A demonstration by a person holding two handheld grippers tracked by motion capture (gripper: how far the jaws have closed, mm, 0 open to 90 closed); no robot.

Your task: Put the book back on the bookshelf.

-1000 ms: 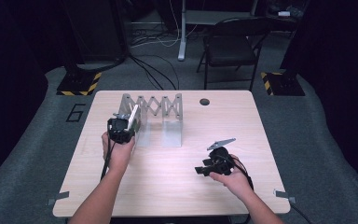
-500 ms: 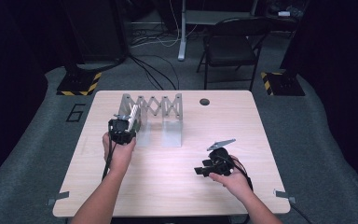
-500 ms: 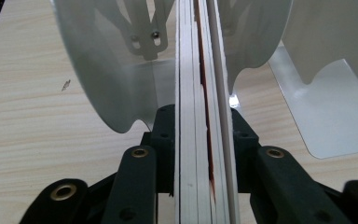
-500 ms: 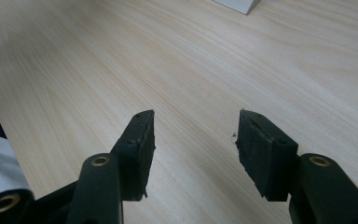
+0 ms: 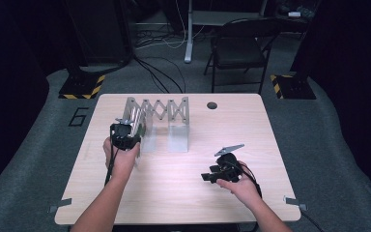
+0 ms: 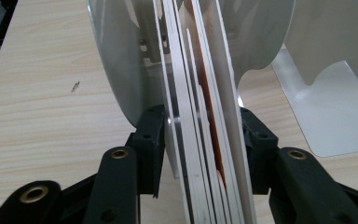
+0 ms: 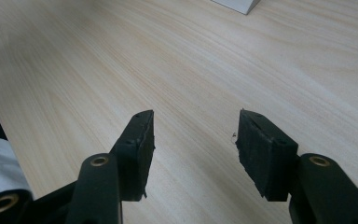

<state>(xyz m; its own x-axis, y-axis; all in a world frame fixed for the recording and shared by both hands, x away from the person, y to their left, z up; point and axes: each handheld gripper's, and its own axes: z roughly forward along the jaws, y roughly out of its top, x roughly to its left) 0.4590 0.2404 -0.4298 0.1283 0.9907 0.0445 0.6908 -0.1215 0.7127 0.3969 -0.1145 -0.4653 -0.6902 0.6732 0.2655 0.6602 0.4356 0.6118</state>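
- Two grippers over the table (image 5: 174,193) in the high view — the left gripper (image 5: 125,131) sits at the left end of the metal rack (image 5: 164,116), the right gripper (image 5: 211,175) well apart.
- Left gripper view: jaws have just been opening, a stack of thin white panels (image 6: 200,140) between them, standing on edge in the rack.
- Right gripper view: jaws spread, holding nothing — bare wood below.

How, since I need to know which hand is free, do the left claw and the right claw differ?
The left claw has a stack of thin white sheets between its jaws, which have just been opening; the right claw is empty. The left claw is at the metal rack; the right claw hangs over bare table. Whether the left pads press the sheets is unclear; the right jaws plainly stand apart. Both are black and hand-held.
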